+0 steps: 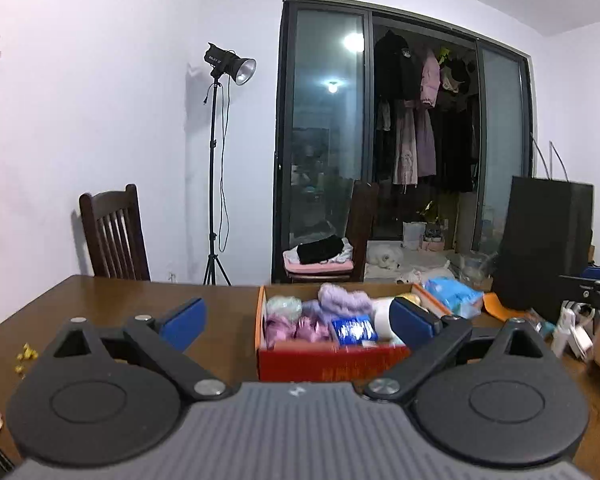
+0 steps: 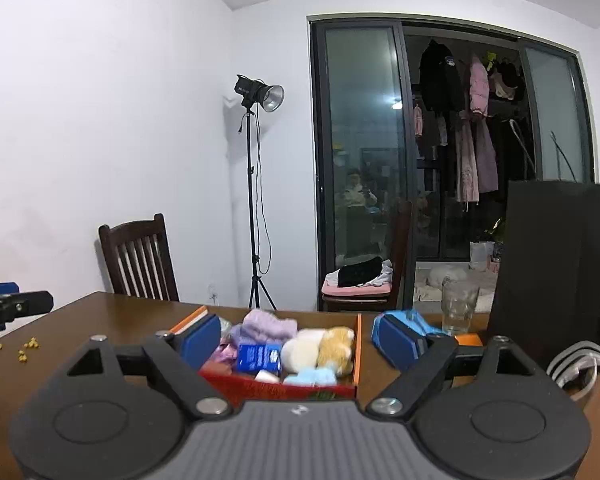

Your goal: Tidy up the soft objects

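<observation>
A red cardboard box point(image 1: 324, 362) stands on the brown wooden table point(image 1: 100, 304), filled with soft things: a purple fluffy piece point(image 1: 344, 300), pink cloth point(image 1: 292, 328), a blue packet point(image 1: 354, 330) and a white plush. In the right wrist view the box point(image 2: 284, 390) also shows a yellow plush point(image 2: 336, 346), a white plush point(image 2: 300, 354) and a light blue piece point(image 2: 312, 378). My left gripper point(image 1: 296, 320) is open and empty, just in front of the box. My right gripper point(image 2: 300, 338) is open and empty, its fingers either side of the box.
A blue pack point(image 1: 452, 294) lies right of the box. A tall black bag point(image 2: 552, 268), a glass point(image 2: 458, 304) and white cables point(image 2: 576, 364) stand at the right. Yellow bits point(image 2: 28, 346) litter the left. Chairs and a light stand point(image 1: 216, 168) are behind.
</observation>
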{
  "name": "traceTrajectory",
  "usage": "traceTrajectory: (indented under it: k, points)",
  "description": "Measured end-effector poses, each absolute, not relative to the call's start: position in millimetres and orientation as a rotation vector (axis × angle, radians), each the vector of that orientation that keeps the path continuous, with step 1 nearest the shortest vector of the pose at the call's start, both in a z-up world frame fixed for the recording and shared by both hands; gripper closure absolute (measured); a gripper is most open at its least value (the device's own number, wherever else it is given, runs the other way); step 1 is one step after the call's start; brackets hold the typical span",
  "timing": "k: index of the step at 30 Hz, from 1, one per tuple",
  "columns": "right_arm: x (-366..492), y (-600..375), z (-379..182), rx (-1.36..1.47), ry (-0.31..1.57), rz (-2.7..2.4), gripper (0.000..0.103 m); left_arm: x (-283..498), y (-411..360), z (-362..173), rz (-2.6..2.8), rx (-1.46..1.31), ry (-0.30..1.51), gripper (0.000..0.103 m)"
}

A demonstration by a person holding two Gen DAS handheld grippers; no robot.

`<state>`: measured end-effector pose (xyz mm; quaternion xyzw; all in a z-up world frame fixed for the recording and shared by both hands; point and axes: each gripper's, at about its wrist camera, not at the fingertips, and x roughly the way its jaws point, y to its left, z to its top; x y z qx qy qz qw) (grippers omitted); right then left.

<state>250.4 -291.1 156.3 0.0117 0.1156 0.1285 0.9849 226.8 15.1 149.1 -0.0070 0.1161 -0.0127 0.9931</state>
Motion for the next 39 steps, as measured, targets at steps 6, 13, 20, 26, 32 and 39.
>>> traceTrajectory:
  k: [6, 13, 20, 26, 32, 39]
  points:
    - [178.1, -283.8, 121.9, 0.035, 0.261, 0.28, 0.017, 146.1, 17.8, 119.0, -0.014, -0.013, 0.218, 0.0]
    - [66.1, -270.8, 68.6, 0.037, 0.272, 0.28, 0.014, 38.1, 7.6, 60.4, 0.006, -0.066, 0.224, 0.0]
    - [27.3, -257.3, 42.0, 0.101, 0.292, 0.247, 0.014, 13.6, 0.7, 45.0, -0.005, -0.027, 0.263, 0.0]
    - [25.0, -259.1, 45.0, 0.113, 0.267, 0.24, 0.014, 16.3, 3.3, 50.8, -0.007, -0.032, 0.256, 0.0]
    - [26.1, -255.6, 45.4, 0.107, 0.264, 0.261, 0.011, 17.1, 4.0, 52.8, -0.003, -0.031, 0.255, 0.0]
    - [25.5, -253.5, 47.7, 0.101, 0.251, 0.253, 0.009, 17.4, 5.3, 55.0, 0.0, -0.032, 0.255, 0.0]
